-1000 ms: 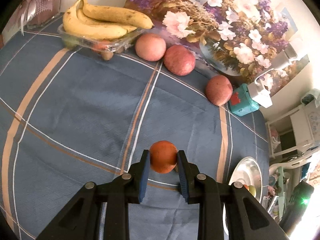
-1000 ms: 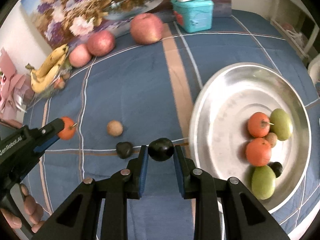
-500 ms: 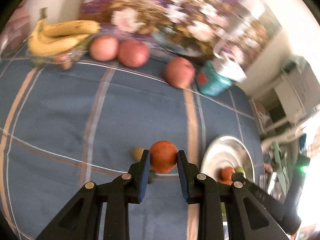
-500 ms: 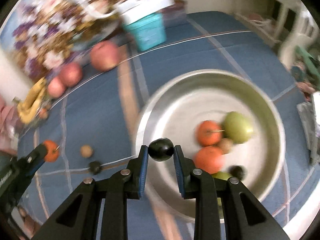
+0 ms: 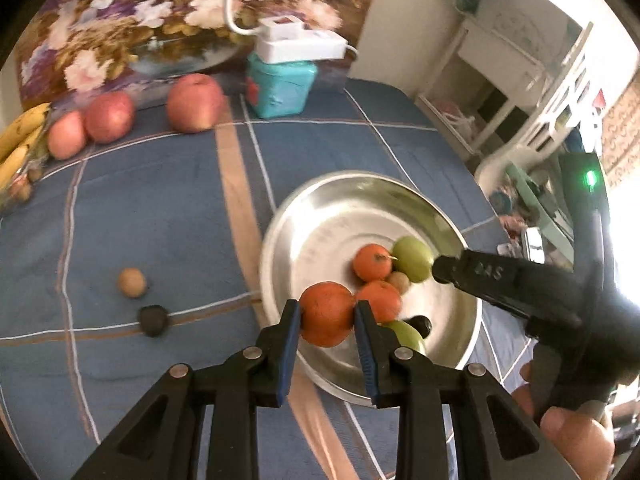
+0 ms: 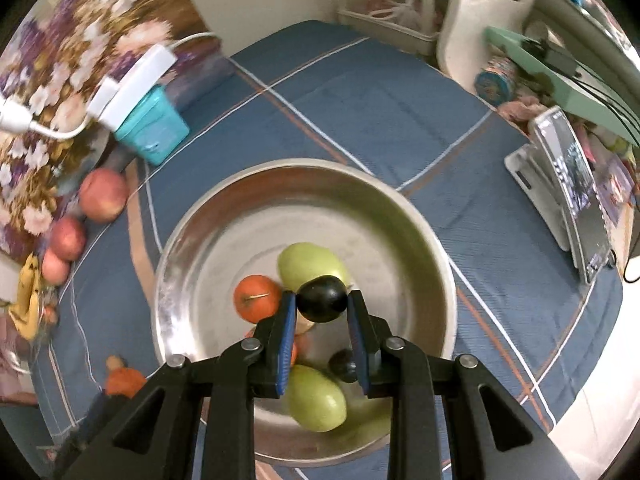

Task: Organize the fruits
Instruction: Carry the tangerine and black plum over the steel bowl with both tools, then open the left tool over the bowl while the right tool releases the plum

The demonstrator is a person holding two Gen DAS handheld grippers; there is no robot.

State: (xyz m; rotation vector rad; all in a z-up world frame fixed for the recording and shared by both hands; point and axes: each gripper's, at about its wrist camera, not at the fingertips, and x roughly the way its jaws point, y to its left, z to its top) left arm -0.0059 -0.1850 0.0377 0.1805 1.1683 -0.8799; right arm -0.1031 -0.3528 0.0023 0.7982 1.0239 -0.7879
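Your left tool [image 5: 327, 314] is clamped on an orange tangerine [image 5: 326, 313], held over the near left rim of the steel plate [image 5: 316, 208], while your right tool [image 6: 321, 307] grips a small dark fruit [image 6: 322, 298] above the middle of that plate [image 6: 360, 208]. In the plate lie 2 tangerines [image 5: 372, 263], 2 green fruits [image 6: 316, 398], 1 small brown fruit [image 5: 399, 281] and 1 dark one [image 6: 342, 364], all clustered together. On the blue checked surface [image 5: 160, 200] left of the plate sit 1 brown fruit [image 5: 132, 283] and 1 dark fruit [image 5: 153, 321] near each other, with 3 red apples [image 5: 195, 103] and bananas [image 5: 18, 142] along the far edge.
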